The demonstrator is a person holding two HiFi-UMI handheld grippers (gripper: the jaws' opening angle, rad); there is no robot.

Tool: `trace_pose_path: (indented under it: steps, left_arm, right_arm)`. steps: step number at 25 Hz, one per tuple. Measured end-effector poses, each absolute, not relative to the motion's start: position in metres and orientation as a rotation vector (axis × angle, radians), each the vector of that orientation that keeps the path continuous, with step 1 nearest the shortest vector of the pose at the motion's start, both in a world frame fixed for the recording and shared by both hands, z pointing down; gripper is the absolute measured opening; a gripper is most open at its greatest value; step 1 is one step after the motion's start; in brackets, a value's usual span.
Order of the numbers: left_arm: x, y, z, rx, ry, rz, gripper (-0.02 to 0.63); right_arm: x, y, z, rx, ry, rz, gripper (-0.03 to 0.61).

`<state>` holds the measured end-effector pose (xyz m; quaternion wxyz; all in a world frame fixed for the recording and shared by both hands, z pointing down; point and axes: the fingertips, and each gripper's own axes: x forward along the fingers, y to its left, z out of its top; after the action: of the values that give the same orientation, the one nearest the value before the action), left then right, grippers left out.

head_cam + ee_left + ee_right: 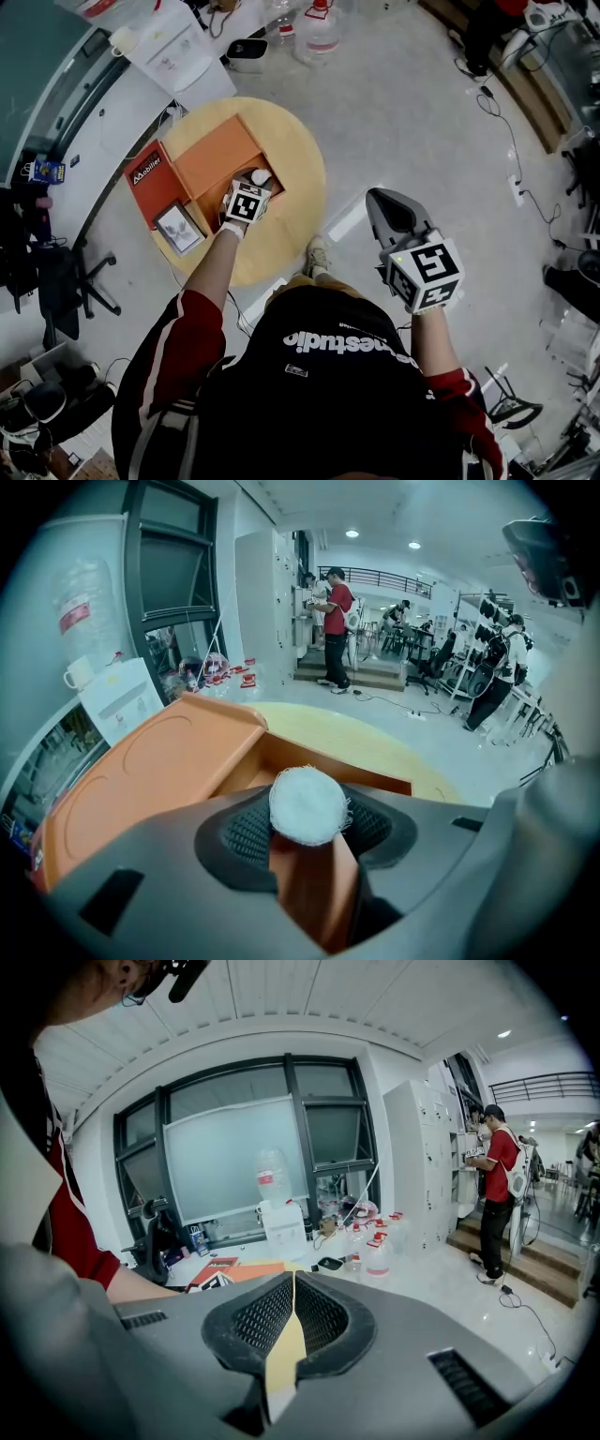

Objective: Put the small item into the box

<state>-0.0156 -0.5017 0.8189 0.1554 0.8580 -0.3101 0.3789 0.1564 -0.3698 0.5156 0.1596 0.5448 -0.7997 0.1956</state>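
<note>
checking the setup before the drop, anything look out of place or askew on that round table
Nothing spilled or damaged. The red panel beside the orange box seems to overhang the edge of the round table.

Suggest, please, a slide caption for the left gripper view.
Left gripper holding the white round item over the open orange box.

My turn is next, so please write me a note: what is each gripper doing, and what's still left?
Left gripper: shut on the white round pad, over the open orange box on the round table.
Right gripper: shut, empty, over the floor beside the table.
Done: pad brought to the box.
Left: release it into the box, probably lowering a little first.
</note>
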Motion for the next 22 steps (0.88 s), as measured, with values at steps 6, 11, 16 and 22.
trace_pose_path:
  steps: [6, 11, 16, 22]
  left_arm:
    - [-0.010, -0.501, 0.811, 2.495, -0.878, 1.048, 0.225]
    - [-0.010, -0.501, 0.805, 2.503, -0.880, 1.027, 0.230]
    - [-0.013, -0.495, 0.799, 2.498, -0.888, 1.015, 0.230]
    - [-0.018, -0.492, 0.781, 2.544, -0.891, 0.986, 0.230]
  right_arm:
    - [0.156, -0.364, 0.514, 1.568, -2.273, 0.562, 0.032]
    - [0.150, -0.362, 0.508, 1.568, -2.275, 0.536, 0.032]
    - [0.142, -0.357, 0.507, 1.558, -2.282, 0.531, 0.032]
    - [0.123, -0.352, 0.498, 1.536, -2.293, 0.501, 0.032]
